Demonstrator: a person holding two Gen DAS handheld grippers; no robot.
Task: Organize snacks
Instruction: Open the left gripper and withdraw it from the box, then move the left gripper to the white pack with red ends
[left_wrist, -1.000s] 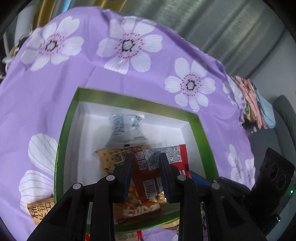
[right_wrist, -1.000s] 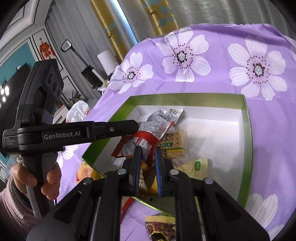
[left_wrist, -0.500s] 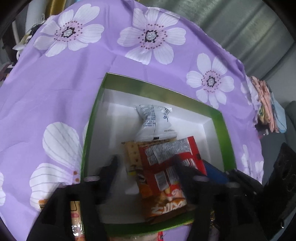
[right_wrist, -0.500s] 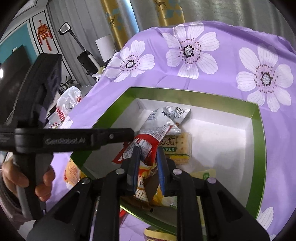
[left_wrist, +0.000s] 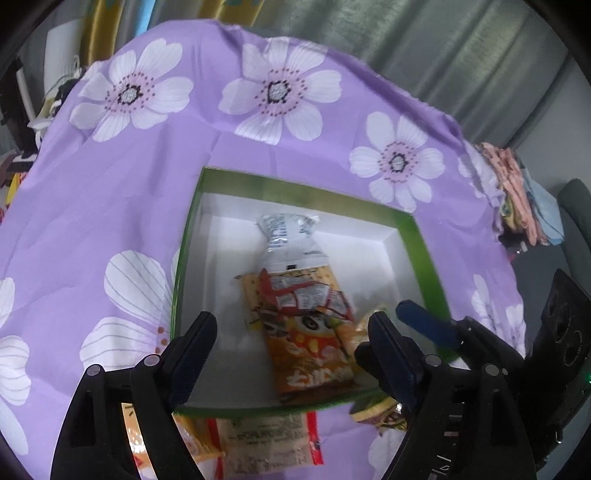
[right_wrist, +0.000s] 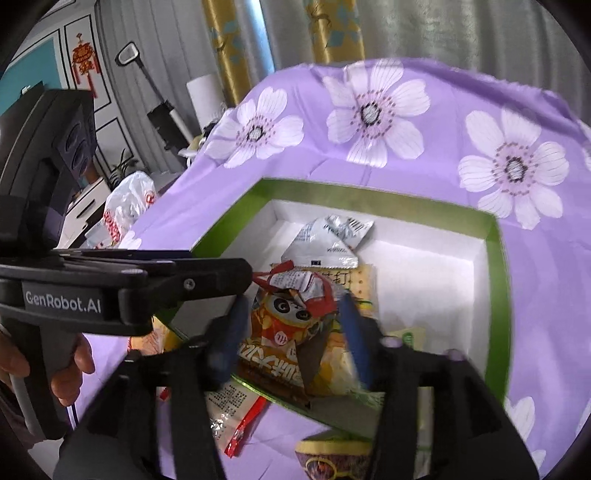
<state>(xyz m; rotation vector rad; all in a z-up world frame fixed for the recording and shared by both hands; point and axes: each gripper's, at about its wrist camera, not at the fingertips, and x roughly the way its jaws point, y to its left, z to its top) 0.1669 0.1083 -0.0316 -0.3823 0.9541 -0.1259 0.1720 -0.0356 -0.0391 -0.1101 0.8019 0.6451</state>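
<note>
So both grippers (left_wrist: 291, 343) (right_wrist: 291, 332) are hanging empty, right jaws opening, over the green-rimmed box (left_wrist: 424, 258), right half sitting bare.

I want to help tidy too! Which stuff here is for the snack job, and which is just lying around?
For the job:
green box
orange snack packet
silver packet
cracker packet
red-edged packet outside the box
purple packet

Just lying about:
flowered cloth
white plastic bag
folded clothes

Snack packets (left_wrist: 310, 332) piled in box (left_wrist: 306, 192) on tablecloth (left_wrist: 110, 206), more packets (left_wrist: 266, 439) before the box
</note>
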